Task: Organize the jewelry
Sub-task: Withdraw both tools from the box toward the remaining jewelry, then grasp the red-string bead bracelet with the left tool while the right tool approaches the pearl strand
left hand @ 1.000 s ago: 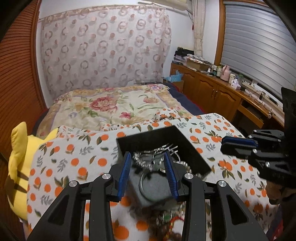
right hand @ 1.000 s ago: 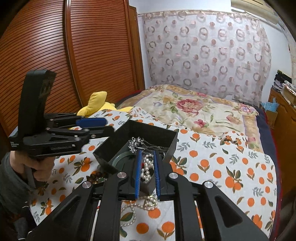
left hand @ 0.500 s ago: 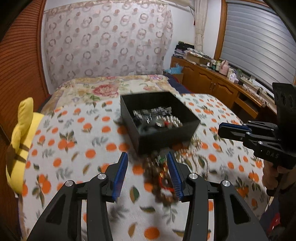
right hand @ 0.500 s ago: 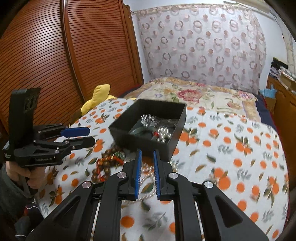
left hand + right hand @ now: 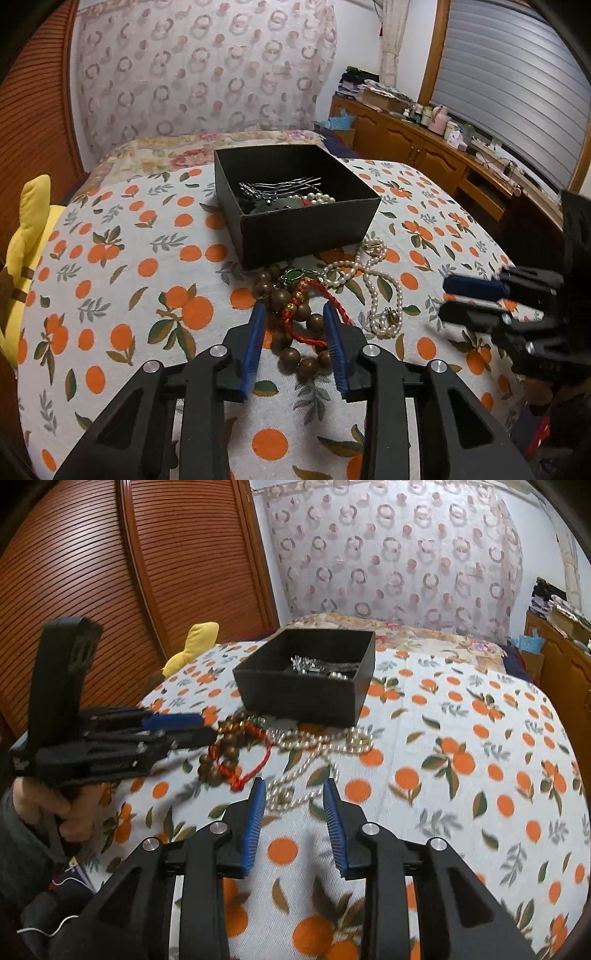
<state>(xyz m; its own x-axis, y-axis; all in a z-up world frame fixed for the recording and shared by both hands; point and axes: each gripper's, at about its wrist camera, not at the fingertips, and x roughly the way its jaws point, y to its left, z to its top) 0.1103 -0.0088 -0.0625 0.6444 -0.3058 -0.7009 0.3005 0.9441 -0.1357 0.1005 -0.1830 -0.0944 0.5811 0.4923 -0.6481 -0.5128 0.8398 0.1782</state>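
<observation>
A black box (image 5: 306,229) (image 5: 295,698) stands on the orange-print cloth and holds silver hairpins, pearls and a green piece. In front of it lies a pile: a wooden bead bracelet (image 5: 290,356) (image 5: 229,746), a red cord (image 5: 295,306) (image 5: 255,771), a green pendant (image 5: 293,275) and a pearl necklace (image 5: 376,291) (image 5: 317,738). My left gripper (image 5: 293,310) (image 5: 192,727) straddles the wooden beads and red cord, its jaws closing, the pads not pressing. My right gripper (image 5: 294,786) (image 5: 469,299) is low over the near loop of the pearl necklace, its jaws opening and holding nothing.
A yellow plush toy (image 5: 26,236) (image 5: 195,642) lies at the cloth's left edge. A slatted wooden wardrobe (image 5: 110,590) rises on the left. A wooden cabinet (image 5: 424,147) with clutter runs along the right wall. A person's hand (image 5: 70,812) holds the left gripper's handle.
Both grippers drew back from above the box and sank to the pile in front of it. The right jaws, shut on pearls a second ago, now stand apart and empty.
</observation>
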